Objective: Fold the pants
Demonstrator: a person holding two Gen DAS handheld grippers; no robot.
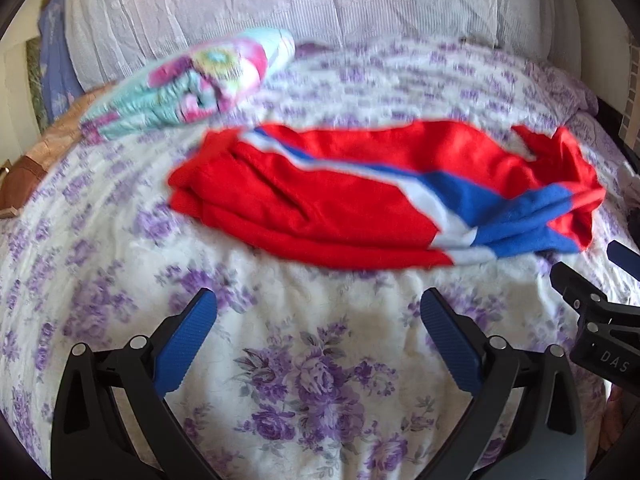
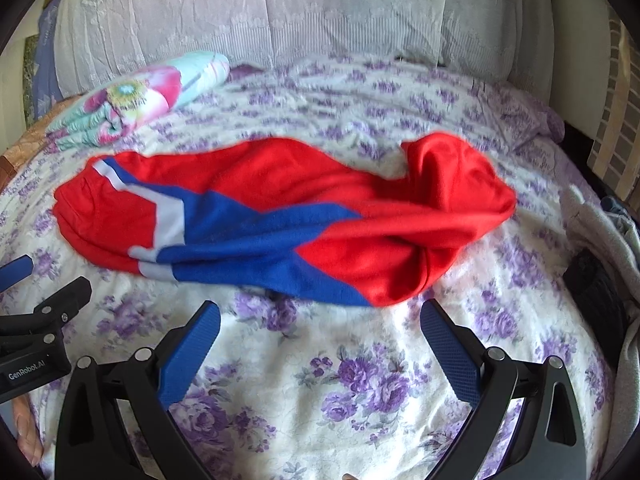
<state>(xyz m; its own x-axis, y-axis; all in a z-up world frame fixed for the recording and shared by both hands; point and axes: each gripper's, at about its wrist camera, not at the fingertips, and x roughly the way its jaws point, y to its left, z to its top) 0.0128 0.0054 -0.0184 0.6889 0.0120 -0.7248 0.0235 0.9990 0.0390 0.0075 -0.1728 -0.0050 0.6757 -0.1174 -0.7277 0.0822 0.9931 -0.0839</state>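
Pants: the pants [image 1: 360, 196] [image 2: 280, 224], red with a blue and white slanting band, lie bunched and part-folded in a long heap across the middle of the bed, running left to right.
Pants, left end: layered flat, with stacked folds showing in the left wrist view.
Pants, right end: rumpled and raised into a loose hump toward the bed's right edge.
Left gripper: the left gripper [image 1: 320, 336] [image 2: 16, 276] hangs above bare bedspread on the near side of the pants, fingers pointing toward the heap.
Left gripper, state: blue pads spread wide; nothing between them.
Left gripper, relation: its fingertips stop short of the pants' near edge, opposite the heap's middle and left half; no contact.
Right gripper: the right gripper [image 2: 320, 340] [image 1: 596, 292] is likewise poised over bedspread, aimed at the pants.
Right gripper, state: pads wide apart; nothing held.
Right gripper, relation: near the pants' right half, its tips just short of the blue and red near edge; apart from the cloth.
Grippers together: side by side along the near side of the bed, each showing at the margin of the other's view.
Bedspread: the bedspread [image 1: 312, 380] [image 2: 360, 380], white with purple flowers, carries the pants.
Bundle: a floral bundle [image 1: 192, 84] [image 2: 132, 96] in teal and pink lies at the far left corner, clear of the pants.
Pillows: pale pillows [image 1: 280, 0] [image 2: 280, 8] line the far edge.
Image quality: motion blur softens cloth detail.
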